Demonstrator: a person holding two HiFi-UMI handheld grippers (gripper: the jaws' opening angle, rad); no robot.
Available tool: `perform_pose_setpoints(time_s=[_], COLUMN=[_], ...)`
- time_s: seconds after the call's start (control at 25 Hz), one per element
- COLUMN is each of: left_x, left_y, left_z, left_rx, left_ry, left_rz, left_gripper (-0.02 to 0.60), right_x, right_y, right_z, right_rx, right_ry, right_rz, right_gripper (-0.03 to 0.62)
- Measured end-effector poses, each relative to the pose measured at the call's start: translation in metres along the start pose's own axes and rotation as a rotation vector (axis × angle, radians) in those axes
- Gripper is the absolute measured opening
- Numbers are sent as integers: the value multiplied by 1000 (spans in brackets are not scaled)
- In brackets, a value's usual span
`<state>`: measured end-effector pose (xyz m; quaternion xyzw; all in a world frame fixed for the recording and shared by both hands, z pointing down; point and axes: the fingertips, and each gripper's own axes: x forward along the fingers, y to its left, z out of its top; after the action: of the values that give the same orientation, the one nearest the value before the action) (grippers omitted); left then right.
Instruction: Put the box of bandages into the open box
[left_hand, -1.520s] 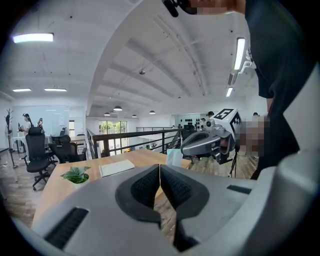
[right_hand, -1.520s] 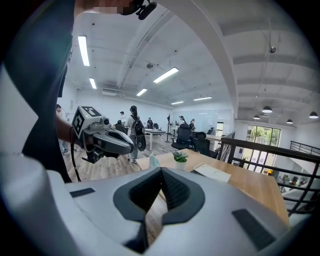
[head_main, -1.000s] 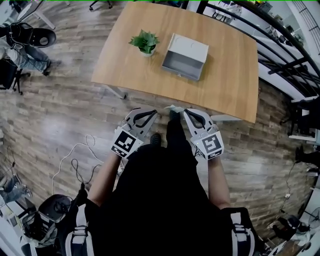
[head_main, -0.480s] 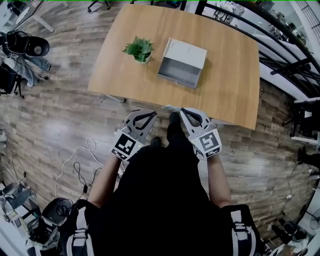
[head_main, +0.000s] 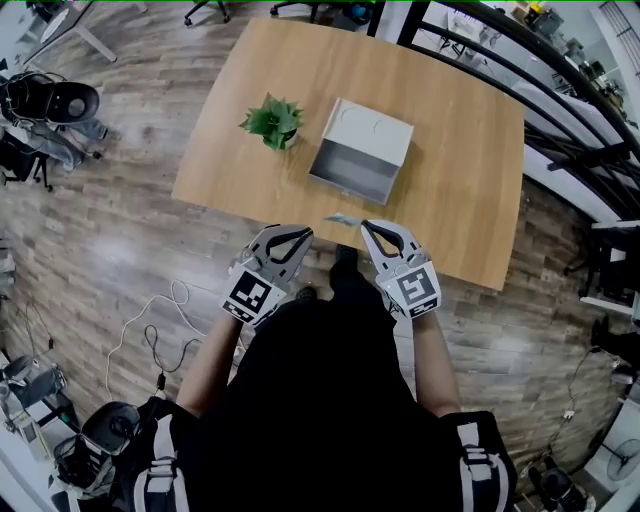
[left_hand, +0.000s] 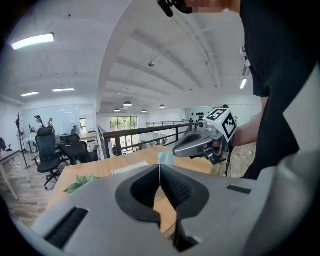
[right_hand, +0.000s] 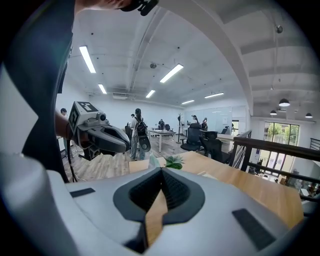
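Note:
The small pale box of bandages (head_main: 343, 219) lies at the near edge of the wooden table (head_main: 470, 180). The open grey box (head_main: 360, 152) stands behind it, mid-table, lid tipped back. My left gripper (head_main: 304, 233) and right gripper (head_main: 367, 227) hover side by side at that edge, the bandage box between their tips and a little beyond. Both are shut on nothing. In the left gripper view the closed jaws (left_hand: 159, 165) point at the bandage box (left_hand: 165, 158), with the right gripper (left_hand: 200, 143) beside it. In the right gripper view the shut gripper (right_hand: 161, 170) faces the table.
A potted green plant (head_main: 272, 119) stands left of the open box. Black railings (head_main: 560, 110) run along the table's far right side. Cables (head_main: 150, 330) lie on the wooden floor at the left, and office chairs (head_main: 50, 100) stand at the far left.
The table has come nearer in the head view as the person stepped up to it. Both grippers, still shut, now reach its near edge by the bandage box.

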<state>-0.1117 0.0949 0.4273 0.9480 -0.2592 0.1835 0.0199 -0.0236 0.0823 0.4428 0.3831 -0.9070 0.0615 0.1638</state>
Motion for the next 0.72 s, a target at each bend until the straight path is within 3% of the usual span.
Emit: perform_pose_setpoints(time_s=[0.4, 0.72], left_x=[46, 71], left_y=[32, 52], left_z=[10, 14], left_rx=[-38, -84], left_ry=[37, 59], left_rz=[81, 186], left_gripper=[26, 26], right_x=[28, 50], right_y=[-78, -108], right_z=[-5, -13], right_rx=[-9, -21], right_ry=[13, 28], right_rz=[54, 157], right_gripper=[25, 25])
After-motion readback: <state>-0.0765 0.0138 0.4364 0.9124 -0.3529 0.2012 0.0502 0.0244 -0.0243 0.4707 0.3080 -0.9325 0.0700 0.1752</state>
